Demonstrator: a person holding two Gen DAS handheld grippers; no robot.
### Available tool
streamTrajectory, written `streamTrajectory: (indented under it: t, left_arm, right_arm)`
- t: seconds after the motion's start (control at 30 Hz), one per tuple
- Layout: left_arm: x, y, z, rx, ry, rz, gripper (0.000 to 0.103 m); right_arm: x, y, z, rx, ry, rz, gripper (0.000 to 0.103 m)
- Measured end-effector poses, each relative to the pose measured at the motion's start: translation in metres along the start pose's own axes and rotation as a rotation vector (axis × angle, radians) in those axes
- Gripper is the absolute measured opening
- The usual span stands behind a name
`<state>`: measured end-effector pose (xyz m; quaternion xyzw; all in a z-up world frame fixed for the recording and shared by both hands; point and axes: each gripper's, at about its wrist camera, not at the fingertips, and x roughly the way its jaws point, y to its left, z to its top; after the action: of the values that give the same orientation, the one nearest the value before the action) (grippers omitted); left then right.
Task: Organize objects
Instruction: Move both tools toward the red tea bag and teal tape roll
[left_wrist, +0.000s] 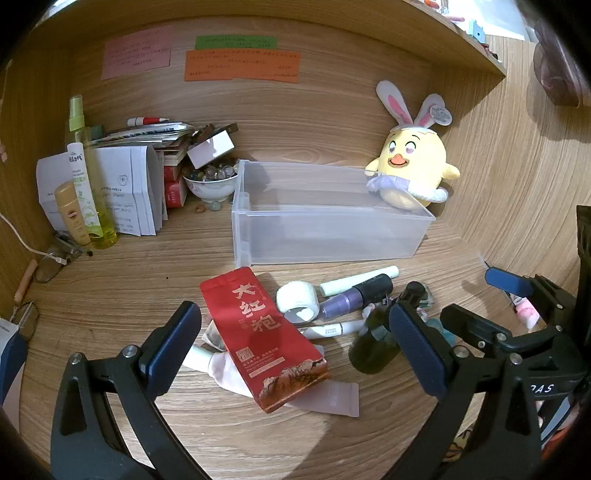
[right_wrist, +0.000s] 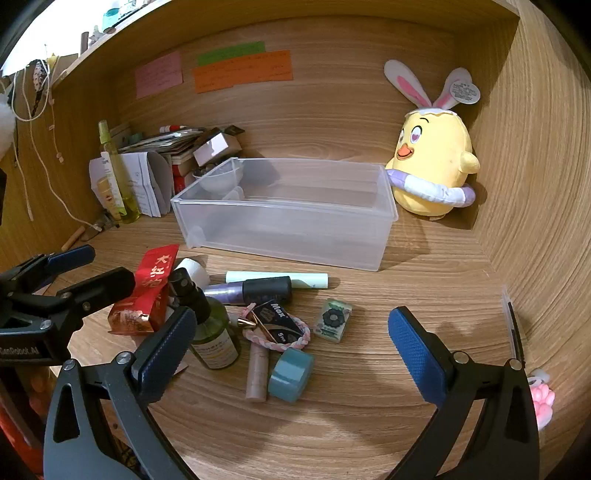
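Clear plastic bin: stands empty in the middle of the right-wrist frame, open top facing up, with the loose items just in front of it; judged to be the place they are meant to go.
Left gripper: jaws spread wide, holding nothing, angled down over the red tea pouch, which lies centre-low in the left-wrist frame across a pale pink tube.
Right gripper: likewise wide open and empty, framing the teal tape roll, the pink braided band and the dark green spray bottle lying on its side.
Remaining clutter: a purple bottle with black cap and a mint tube lie side by side near the bin's front wall.
Stage: nothing sorted yet; both tools look poised to pick a first item.
Yellow chick plush: upright at right, beside the bin, likely not part of the job.
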<state>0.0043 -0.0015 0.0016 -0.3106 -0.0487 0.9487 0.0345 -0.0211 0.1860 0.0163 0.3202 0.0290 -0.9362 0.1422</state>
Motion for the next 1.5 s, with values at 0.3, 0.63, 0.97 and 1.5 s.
streamTrajectory:
  t: [0.3,0.63,0.97,1.5]
  left_arm:
    - [0.0,0.0,0.0,0.001,0.0,-0.001,0.103]
    - [-0.001,-0.005,0.0,0.002,0.002,-0.002,0.103]
    - [-0.001,-0.005,-0.001,0.003,0.003,-0.002,0.103]
    - [0.011,0.011,-0.002,-0.011,0.05,0.019,0.103]
  right_arm:
    - [0.0,-0.001,-0.001,0.005,0.004,0.007,0.103]
    - [-0.001,0.0,-0.001,0.002,0.003,0.007,0.103]
    - [0.0,0.001,-0.001,0.006,0.008,0.012,0.103]
    - [0.01,-0.011,-0.004,0.025,0.043,0.01,0.103]
